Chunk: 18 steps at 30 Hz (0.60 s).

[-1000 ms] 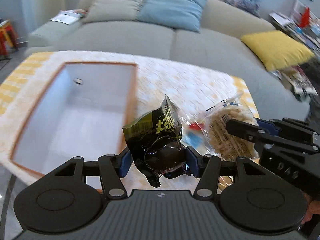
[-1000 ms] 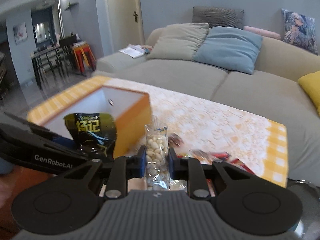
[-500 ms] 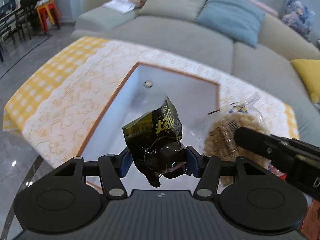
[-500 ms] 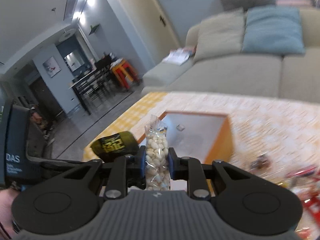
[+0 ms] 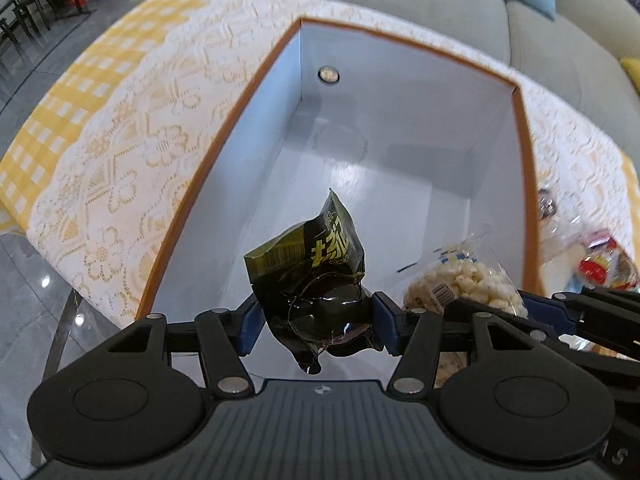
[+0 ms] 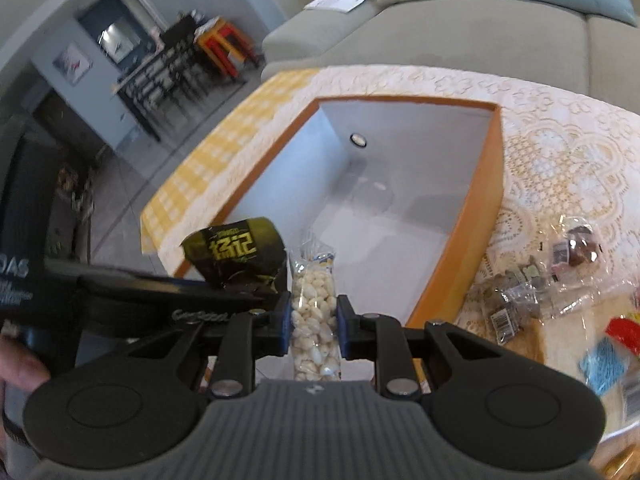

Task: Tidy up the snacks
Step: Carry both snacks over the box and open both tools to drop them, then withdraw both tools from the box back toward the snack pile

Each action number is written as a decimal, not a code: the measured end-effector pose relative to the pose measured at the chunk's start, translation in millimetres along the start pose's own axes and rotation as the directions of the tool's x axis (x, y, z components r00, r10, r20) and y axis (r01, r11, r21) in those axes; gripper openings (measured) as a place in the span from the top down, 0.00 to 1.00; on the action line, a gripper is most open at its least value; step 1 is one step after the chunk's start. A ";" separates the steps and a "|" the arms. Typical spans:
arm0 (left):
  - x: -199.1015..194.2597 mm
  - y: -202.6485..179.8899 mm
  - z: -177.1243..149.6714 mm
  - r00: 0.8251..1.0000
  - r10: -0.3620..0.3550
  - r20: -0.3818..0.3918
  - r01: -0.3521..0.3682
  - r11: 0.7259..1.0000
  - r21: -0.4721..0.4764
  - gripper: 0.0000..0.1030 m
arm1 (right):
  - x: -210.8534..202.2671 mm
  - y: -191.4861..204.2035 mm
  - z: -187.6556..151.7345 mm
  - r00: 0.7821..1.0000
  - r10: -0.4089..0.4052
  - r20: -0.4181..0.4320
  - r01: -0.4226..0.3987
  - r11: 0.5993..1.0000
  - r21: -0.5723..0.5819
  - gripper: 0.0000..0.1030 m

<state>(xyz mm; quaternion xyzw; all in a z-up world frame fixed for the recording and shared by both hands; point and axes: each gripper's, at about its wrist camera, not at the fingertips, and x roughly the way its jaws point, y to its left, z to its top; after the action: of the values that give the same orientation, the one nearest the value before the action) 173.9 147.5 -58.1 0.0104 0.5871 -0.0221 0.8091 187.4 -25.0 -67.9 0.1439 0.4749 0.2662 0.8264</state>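
My left gripper [image 5: 316,324] is shut on a black and yellow snack packet [image 5: 316,280] and holds it above the near end of an open orange box [image 5: 224,152] with a white inside. My right gripper [image 6: 312,320] is shut on a clear bag of white puffed snacks [image 6: 314,308], also over the box's near end [image 6: 480,216]. That bag shows in the left wrist view [image 5: 464,284], just right of the black packet. The black packet shows in the right wrist view [image 6: 236,252], left of the clear bag. The box holds no snacks.
Several loose snack packets [image 6: 532,280] lie on the lace tablecloth [image 6: 560,140] right of the box. A grey sofa [image 6: 460,32] stands behind the table. A dining set and red stools [image 6: 224,44] are at the far left.
Both grippers have moved left and tilted down, from beside the box to over its near end, each still holding its packet.
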 end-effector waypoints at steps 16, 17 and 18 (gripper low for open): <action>25.6 2.8 4.3 0.995 0.018 -0.100 -0.019 1.000 -0.002 0.40 | 16.8 8.5 -1.2 0.992 -0.074 -0.099 0.061 0.990 -0.125 0.79; 24.1 2.3 4.6 0.995 0.016 -0.098 -0.017 1.000 -0.006 0.40 | 15.1 8.1 -1.5 0.993 -0.073 -0.096 0.061 0.990 -0.123 0.78; 22.5 2.1 4.5 0.995 0.018 -0.093 -0.019 1.000 -0.009 0.40 | 14.6 7.9 -1.3 0.993 -0.075 -0.094 0.063 0.991 -0.121 0.77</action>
<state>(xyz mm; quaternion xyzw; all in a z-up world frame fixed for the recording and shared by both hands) 185.3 148.9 -78.1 0.0129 0.6243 -0.0111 0.7810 189.8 -10.2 -75.0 0.0649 0.5032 0.2718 0.8177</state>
